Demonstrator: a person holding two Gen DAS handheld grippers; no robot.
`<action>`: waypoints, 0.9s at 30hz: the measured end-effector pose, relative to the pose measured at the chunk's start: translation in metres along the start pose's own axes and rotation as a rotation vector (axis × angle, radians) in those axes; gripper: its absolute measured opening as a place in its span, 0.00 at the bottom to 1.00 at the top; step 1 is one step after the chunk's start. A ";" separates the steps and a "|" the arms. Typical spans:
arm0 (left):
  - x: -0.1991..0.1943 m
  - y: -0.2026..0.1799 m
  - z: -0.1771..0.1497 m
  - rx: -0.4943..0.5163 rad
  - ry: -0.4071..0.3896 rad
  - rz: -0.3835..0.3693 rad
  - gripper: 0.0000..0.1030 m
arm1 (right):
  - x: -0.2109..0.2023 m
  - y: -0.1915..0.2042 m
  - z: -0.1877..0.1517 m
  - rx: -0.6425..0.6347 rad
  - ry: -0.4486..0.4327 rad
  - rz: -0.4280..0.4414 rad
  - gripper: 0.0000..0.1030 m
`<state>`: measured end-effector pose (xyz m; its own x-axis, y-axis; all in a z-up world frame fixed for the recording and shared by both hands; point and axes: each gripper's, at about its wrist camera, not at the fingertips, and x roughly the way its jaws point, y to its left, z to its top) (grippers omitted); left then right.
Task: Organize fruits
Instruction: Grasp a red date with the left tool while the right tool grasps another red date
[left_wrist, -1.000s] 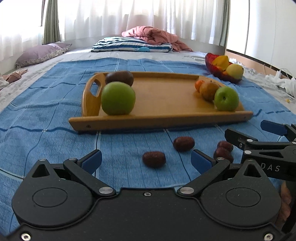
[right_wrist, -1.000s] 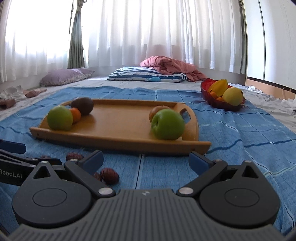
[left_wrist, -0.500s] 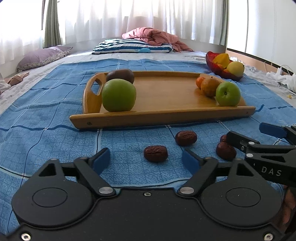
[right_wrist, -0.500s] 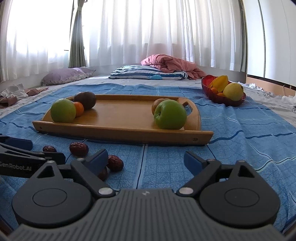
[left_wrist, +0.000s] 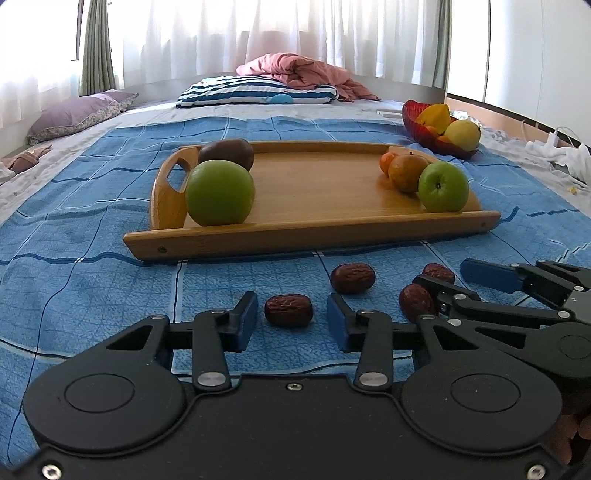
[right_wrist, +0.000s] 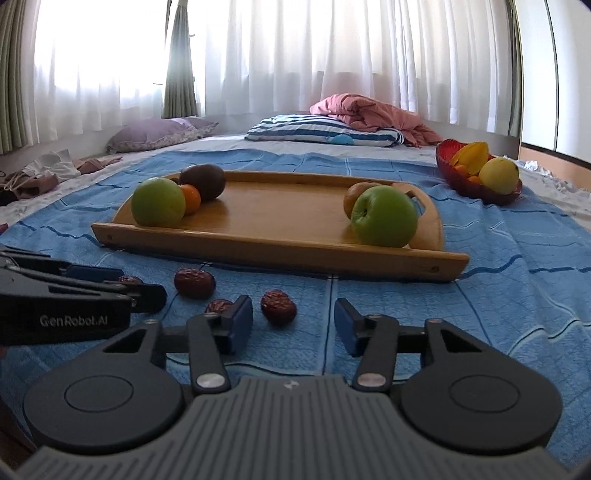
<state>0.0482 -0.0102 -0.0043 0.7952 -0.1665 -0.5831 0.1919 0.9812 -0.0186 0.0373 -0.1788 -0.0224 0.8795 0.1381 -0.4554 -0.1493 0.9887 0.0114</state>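
In the left wrist view, the left gripper (left_wrist: 291, 319) is sitting low over the blue cloth (left_wrist: 92, 266) with its jaws apart, bracketing a date (left_wrist: 288, 310) but not touching it; another date (left_wrist: 352, 278) is lying just beyond, and the tray (left_wrist: 314, 240) with its apples is standing farther back. Closing too shallow is likely squeezing the wrinkled date out forward, or pinching cloth with it. In the right wrist view, the right gripper (right_wrist: 293, 325) is also gaping and empty, a date (right_wrist: 278, 302) lying just ahead of its left finger. The two grippers are working close together, so they are risking a knock and scattering dates.
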 end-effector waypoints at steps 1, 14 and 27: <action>0.001 0.000 0.000 -0.006 0.000 0.000 0.39 | 0.001 0.000 0.000 0.006 0.003 0.003 0.51; 0.008 -0.004 -0.007 -0.051 -0.032 0.055 0.41 | 0.003 0.005 -0.005 0.042 -0.026 -0.033 0.43; 0.005 -0.009 -0.010 -0.060 -0.055 0.087 0.27 | 0.005 0.011 -0.005 0.063 -0.036 -0.069 0.36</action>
<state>0.0441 -0.0185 -0.0152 0.8377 -0.0840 -0.5396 0.0871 0.9960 -0.0197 0.0376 -0.1677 -0.0295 0.9027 0.0704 -0.4246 -0.0601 0.9975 0.0375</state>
